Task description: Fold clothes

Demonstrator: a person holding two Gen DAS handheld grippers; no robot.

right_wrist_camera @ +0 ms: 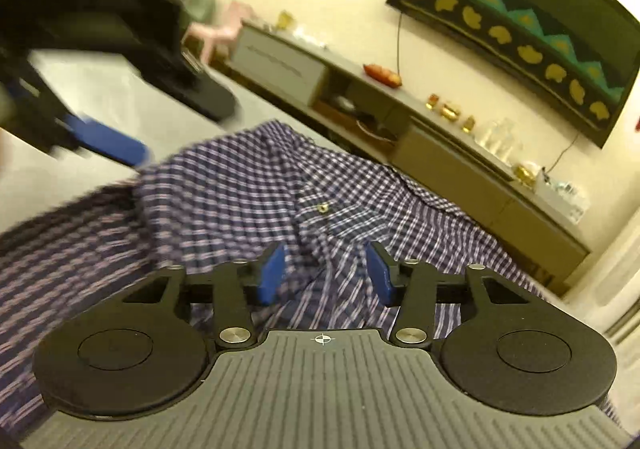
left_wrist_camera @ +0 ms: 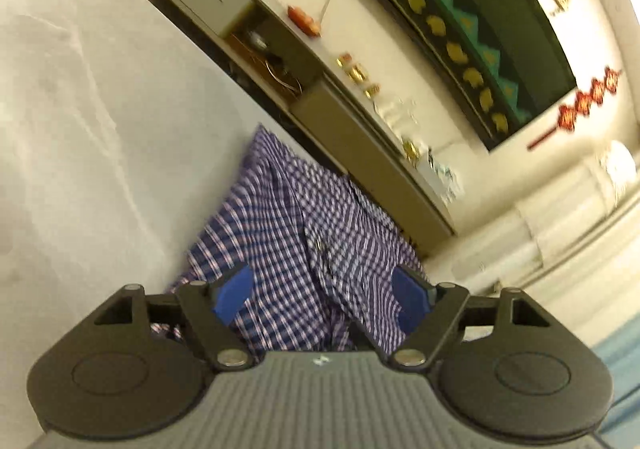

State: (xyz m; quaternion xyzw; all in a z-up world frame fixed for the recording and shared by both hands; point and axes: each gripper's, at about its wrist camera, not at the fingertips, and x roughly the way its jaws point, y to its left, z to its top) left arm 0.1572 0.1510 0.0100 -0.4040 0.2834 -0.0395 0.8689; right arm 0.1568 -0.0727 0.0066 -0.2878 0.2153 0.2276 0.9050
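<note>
The checked shirt [right_wrist_camera: 248, 185] lies rumpled on the white bench [left_wrist_camera: 72, 97] at my twelve o'clock — both my right tool [right_wrist_camera: 326, 273] and left tool [left_wrist_camera: 322, 297] spread wide, empty, the right nearer its buttoned middle.

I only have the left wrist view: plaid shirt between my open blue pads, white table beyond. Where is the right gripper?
Observer: The right gripper hovers open over the plaid shirt, just short of a button.
Operator: Does the shirt extend past what I see?
Observer: Yes, in the right wrist view it spreads far to the left, across most of the near table.
Operator: And my left gripper, from there?
Observer: The left gripper shows blurred at upper left, one blue pad above the shirt's edge.
</note>
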